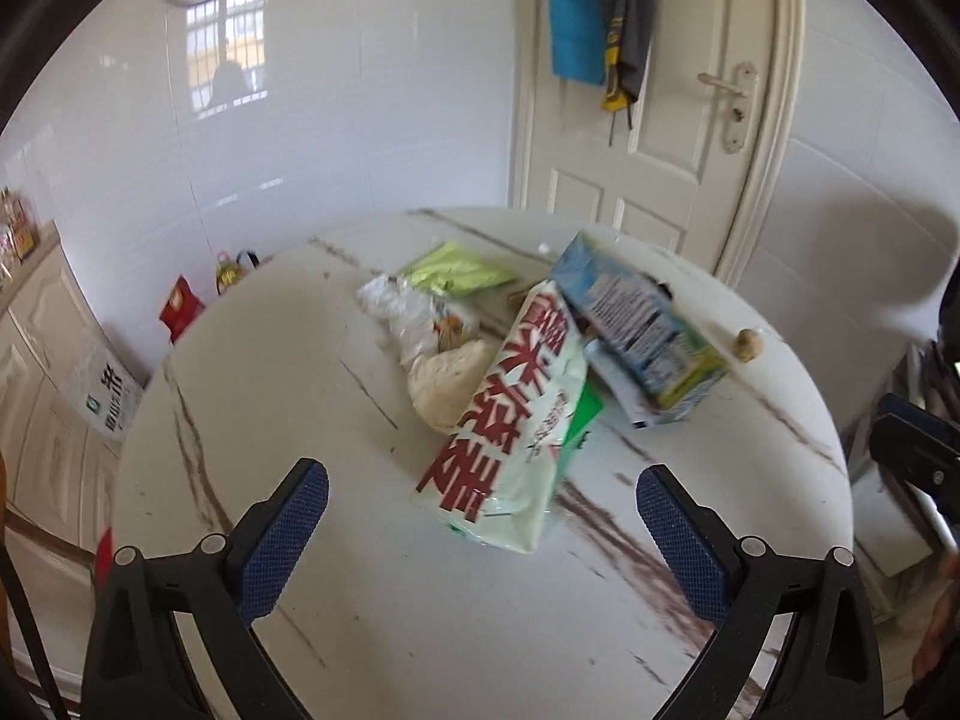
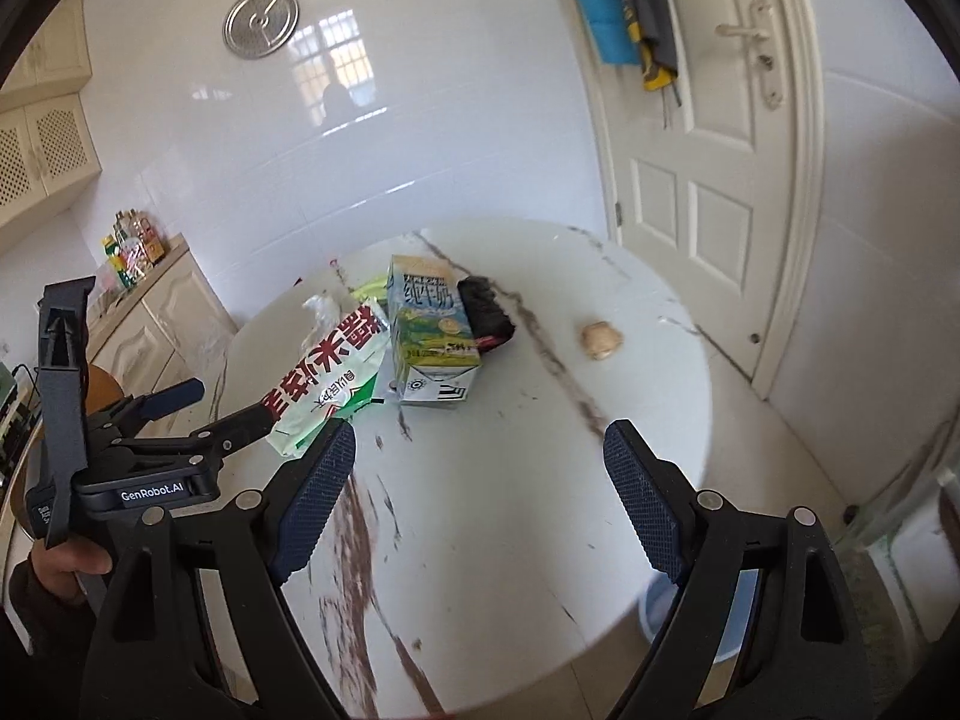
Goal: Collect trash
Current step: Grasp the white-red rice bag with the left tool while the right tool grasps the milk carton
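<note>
Two hand-held grippers over a round white marble-look table [image 1: 252,396] w/ brown veins, trash piled mid-table. Left gripper [image 1: 483,495]: jaws wide, nothing btwn the blue pads. Right gripper [image 2: 480,459]: jaws also spread wide, empty, only bare tabletop btwn them.

Key relation: long pale-green plastic bag w/ big red characters [image 1: 510,420] lies straight ahead of left gripper, its near end in lower centre of left wrist frame, just past the fingertips. Long axis runs near-to-far, tilted a bit right toward upper centre; far end rests against the blue-green milk carton [image 1: 642,330]. So bag points roughly along the left gripper's line; the jaws would straddle its narrow width. In right wrist view same bag [image 2: 330,372] sits left of centre, off the right jaws' line, w/ left gripper [image 2: 234,408] right by its near end. Left hand looks nearer — judgement.

Carton lies on its side right of centre in left view, long axis diagonal upper left to lower right. Behind the bag: clear crumpled plastic wrap [image 1: 402,312], lime-green wrapper [image 1: 456,270], off-white lump [image 1: 447,384]. Small tan ball-like scrap [image 1: 749,345] sits apart at right table edge; closer to right gripper's side.
</note>
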Action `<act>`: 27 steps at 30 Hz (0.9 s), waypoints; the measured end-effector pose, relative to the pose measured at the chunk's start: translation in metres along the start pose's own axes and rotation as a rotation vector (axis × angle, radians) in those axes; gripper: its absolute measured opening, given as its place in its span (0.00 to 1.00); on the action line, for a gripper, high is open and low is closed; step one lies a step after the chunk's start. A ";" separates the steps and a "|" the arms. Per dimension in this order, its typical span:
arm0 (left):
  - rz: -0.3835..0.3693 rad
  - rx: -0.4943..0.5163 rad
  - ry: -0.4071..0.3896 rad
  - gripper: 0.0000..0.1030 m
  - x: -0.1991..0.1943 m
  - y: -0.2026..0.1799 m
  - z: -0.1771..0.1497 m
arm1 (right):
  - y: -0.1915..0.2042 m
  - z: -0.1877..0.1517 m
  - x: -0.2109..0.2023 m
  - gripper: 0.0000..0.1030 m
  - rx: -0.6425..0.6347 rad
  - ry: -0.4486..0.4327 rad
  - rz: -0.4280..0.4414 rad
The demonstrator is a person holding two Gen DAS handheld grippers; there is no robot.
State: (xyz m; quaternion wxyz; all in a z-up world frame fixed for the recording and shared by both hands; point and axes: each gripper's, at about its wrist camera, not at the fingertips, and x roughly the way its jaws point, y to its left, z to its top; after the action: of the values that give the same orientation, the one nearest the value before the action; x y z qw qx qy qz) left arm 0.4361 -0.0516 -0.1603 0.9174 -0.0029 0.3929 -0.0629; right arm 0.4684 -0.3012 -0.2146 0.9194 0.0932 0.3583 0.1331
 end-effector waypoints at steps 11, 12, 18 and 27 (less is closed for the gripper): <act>-0.124 -0.001 0.081 0.28 0.063 0.007 0.034 | 0.006 0.025 0.081 0.81 0.023 0.097 0.071; -0.141 -0.005 0.074 0.26 0.062 0.009 0.035 | 0.006 0.027 0.086 0.81 0.023 0.099 0.077; -0.153 -0.007 0.039 0.17 0.047 0.025 0.024 | 0.007 0.037 0.120 0.81 0.026 0.143 0.105; -0.175 -0.045 0.003 0.14 0.012 0.036 0.016 | 0.019 0.034 0.129 0.45 -0.022 0.144 0.143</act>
State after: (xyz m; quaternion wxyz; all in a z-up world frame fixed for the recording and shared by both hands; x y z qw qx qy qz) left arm 0.4602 -0.0182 -0.1598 0.9076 -0.0578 0.3936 -0.1340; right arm 0.5793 -0.2454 -0.2670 0.8803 0.0986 0.4145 0.2086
